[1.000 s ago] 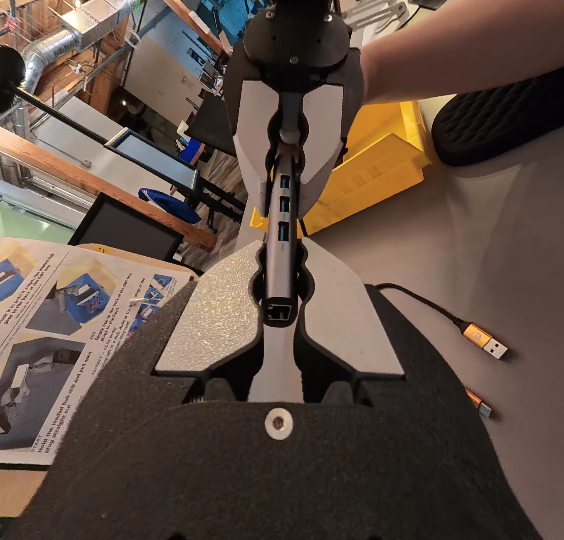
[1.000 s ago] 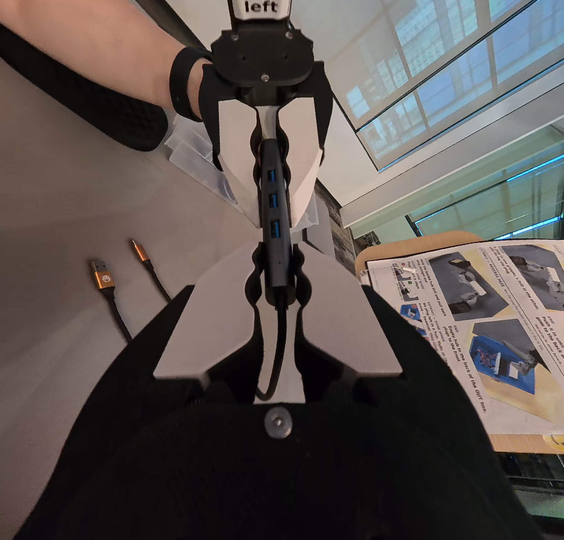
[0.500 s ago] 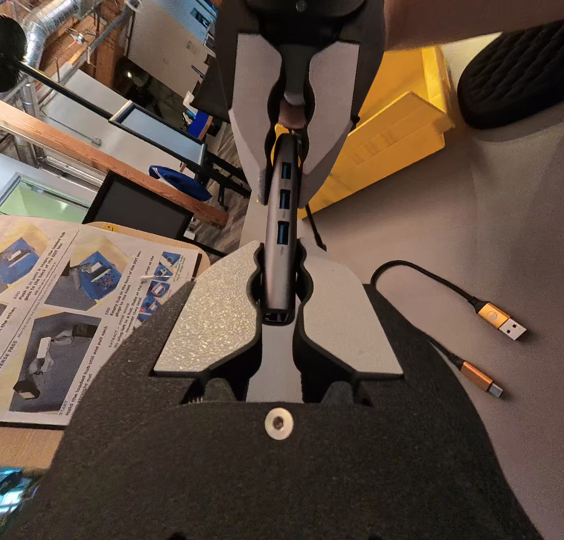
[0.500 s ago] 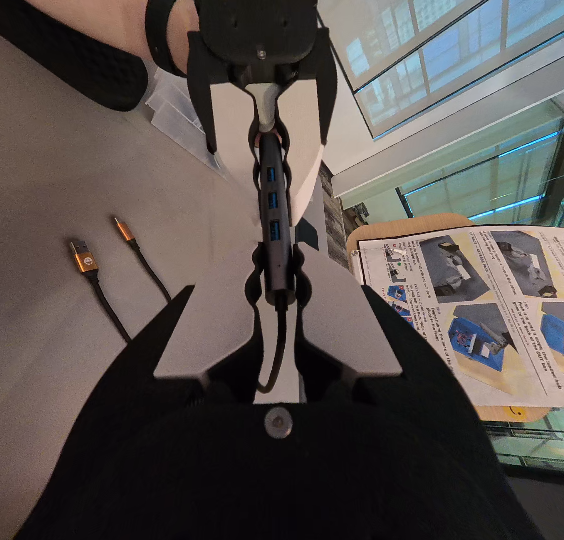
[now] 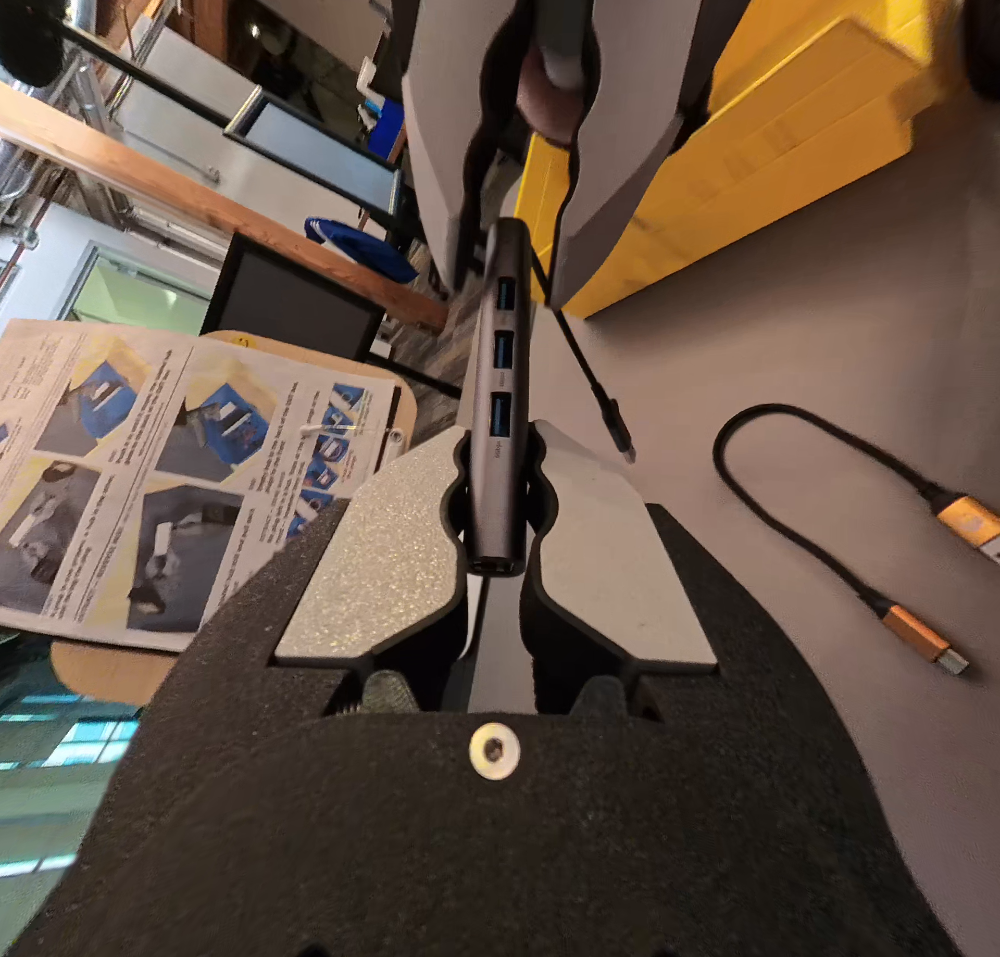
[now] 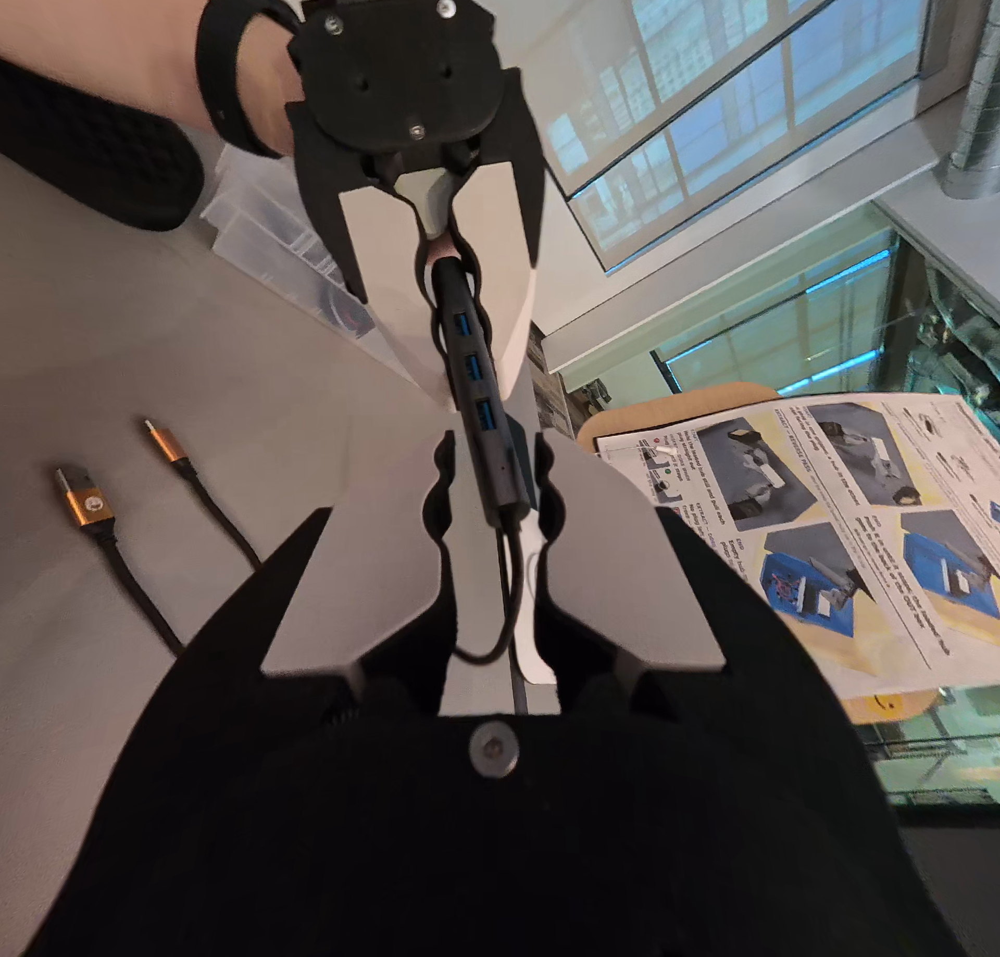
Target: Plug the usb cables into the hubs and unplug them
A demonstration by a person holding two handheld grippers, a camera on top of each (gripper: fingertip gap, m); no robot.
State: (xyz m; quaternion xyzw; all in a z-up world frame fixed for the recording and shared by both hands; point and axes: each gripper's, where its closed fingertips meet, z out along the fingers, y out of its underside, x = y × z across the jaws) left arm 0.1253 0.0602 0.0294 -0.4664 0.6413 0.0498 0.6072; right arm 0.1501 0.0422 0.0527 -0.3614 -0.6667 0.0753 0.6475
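Above the grey table (image 5: 811, 336): one dark hub (image 5: 495, 417), three blue ports, pinched at its near end by the left gripper (image 5: 495, 498); right gripper (image 6: 492, 498) spread, hub loose between its fingers; orange-tipped cable (image 5: 811, 525) lying beside.

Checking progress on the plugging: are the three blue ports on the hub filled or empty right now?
Empty. All three blue ports on the hub show open, and the orange-ended cable lies loose on the table.

Bare grey table (image 5: 811, 309) lies open at right centre of the left wrist view; yellow bins (image 5: 757, 146) block the upper right, orange-tipped cables (image 5: 811, 498) the right edge.
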